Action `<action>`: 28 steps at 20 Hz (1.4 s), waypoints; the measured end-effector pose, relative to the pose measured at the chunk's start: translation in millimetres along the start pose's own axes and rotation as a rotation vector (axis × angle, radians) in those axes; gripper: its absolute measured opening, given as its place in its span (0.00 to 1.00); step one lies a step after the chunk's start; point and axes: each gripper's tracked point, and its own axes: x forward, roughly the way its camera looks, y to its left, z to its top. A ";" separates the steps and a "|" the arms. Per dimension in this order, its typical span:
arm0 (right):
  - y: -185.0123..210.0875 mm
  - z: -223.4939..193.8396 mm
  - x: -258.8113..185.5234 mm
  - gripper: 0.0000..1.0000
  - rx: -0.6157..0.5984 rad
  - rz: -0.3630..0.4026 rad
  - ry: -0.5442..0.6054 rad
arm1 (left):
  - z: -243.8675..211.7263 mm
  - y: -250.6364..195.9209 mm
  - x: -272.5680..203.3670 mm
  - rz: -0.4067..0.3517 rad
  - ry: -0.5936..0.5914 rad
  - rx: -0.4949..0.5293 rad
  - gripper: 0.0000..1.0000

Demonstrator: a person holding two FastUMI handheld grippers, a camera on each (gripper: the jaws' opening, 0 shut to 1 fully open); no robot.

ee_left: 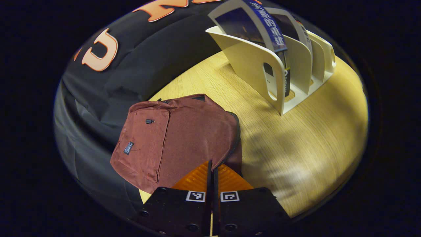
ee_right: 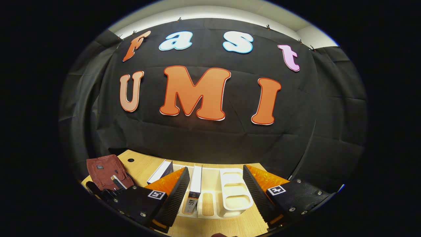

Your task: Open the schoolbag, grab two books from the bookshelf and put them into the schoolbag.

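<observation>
In the left gripper view, the left gripper (ee_left: 212, 171) has its jaws pressed together at the dark zipper edge of the schoolbag (ee_left: 177, 138); whether they pinch the zipper I cannot tell. The schoolbag is rust-red woven fabric, soft and slumped, lying flat at the edge of the pale wood-grain surface (ee_left: 306, 144). Behind it stands a cream plastic bookshelf (ee_left: 263, 65) with curved dividers, holding two glossy books (ee_left: 246, 26) upright.

In the right gripper view, the right gripper (ee_right: 215, 184) has its jaws spread wide above the bookshelf (ee_right: 230, 191); their ridged inner faces touch nothing. One book (ee_right: 195, 181) stands between them
</observation>
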 end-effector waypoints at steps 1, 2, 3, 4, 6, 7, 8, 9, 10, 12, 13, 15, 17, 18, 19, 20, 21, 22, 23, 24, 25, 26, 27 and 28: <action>4.8 -0.1 2.9 0.96 -0.004 0.010 0.008 | 3.1 2.4 -3.7 -0.028 0.003 -0.008 0.01; 10.5 0.4 6.2 0.96 -0.009 0.027 0.018 | 7.2 5.1 -8.7 -0.059 0.004 -0.008 0.01; 16.4 -0.4 9.3 0.96 -0.022 0.042 0.030 | 9.7 9.6 -12.9 -0.088 0.002 -0.010 0.01; 21.8 -1.4 13.5 0.96 -0.039 0.051 0.047 | 12.0 14.1 -17.9 -0.112 0.003 -0.018 0.01; 34.7 -0.4 21.7 0.96 -0.063 0.075 0.076 | 20.4 27.3 -30.5 -0.156 -0.002 -0.045 0.01; 42.5 1.1 25.0 0.97 -0.070 0.089 0.090 | 25.9 38.0 -37.4 -0.166 -0.008 -0.054 0.01; 50.6 2.9 28.3 0.97 -0.075 0.106 0.099 | 31.7 48.8 -43.7 -0.171 -0.016 -0.054 0.01; 57.2 4.1 31.7 0.97 -0.080 0.115 0.110 | 36.2 60.4 -48.1 -0.172 -0.028 -0.053 0.01; 64.6 4.8 35.9 0.97 -0.087 0.123 0.124 | 40.4 68.8 -53.4 -0.186 -0.032 -0.048 0.01; 79.2 2.9 44.6 0.97 -0.107 0.137 0.158 | 45.7 82.3 -62.5 -0.232 -0.037 -0.061 0.01; 86.2 -0.5 48.9 0.97 -0.117 0.143 0.184 | 48.0 92.1 -66.6 -0.251 -0.044 -0.073 0.01; 98.1 -8.7 57.2 0.97 -0.132 0.157 0.251 | 51.0 110.9 -72.5 -0.289 -0.042 -0.091 0.01; 108.9 -16.9 67.5 0.97 -0.157 0.163 0.309 | 55.3 129.7 -80.1 -0.332 -0.044 -0.089 0.01; 111.1 -20.6 72.0 0.97 -0.172 0.155 0.335 | 58.1 139.4 -82.8 -0.344 -0.047 -0.083 0.01; 115.7 -23.0 76.7 0.97 -0.177 0.152 0.360 | 60.5 148.0 -85.3 -0.361 -0.047 -0.082 0.01; 119.1 -26.9 79.1 0.98 -0.181 0.149 0.388 | 63.1 154.2 -88.0 -0.386 -0.045 -0.087 0.01; 124.4 -28.8 82.9 0.98 -0.173 0.154 0.415 | 63.9 158.7 -90.2 -0.411 -0.042 -0.096 0.01; 129.7 -30.8 84.7 0.98 -0.165 0.160 0.448 | 65.4 165.6 -91.3 -0.431 -0.038 -0.101 0.01; 135.8 -35.4 85.8 0.98 -0.147 0.173 0.479 | 67.0 174.6 -90.6 -0.445 -0.037 -0.103 0.01; 138.3 -40.0 86.6 0.98 -0.128 0.173 0.512 | 68.2 181.4 -91.3 -0.463 -0.033 -0.105 0.01; 141.2 -43.8 89.1 0.98 -0.111 0.175 0.549 | 69.9 187.4 -91.9 -0.477 -0.031 -0.102 0.01; 140.5 -51.9 90.1 0.98 -0.110 0.168 0.589 | 71.0 193.3 -92.7 -0.489 -0.031 -0.093 0.01; 141.5 -57.7 95.5 0.99 -0.115 0.167 0.618 | 73.1 200.5 -92.4 -0.495 -0.029 -0.083 0.01; 141.5 -63.7 99.7 0.98 -0.124 0.162 0.655 | 75.0 204.8 -92.9 -0.500 -0.030 -0.074 0.01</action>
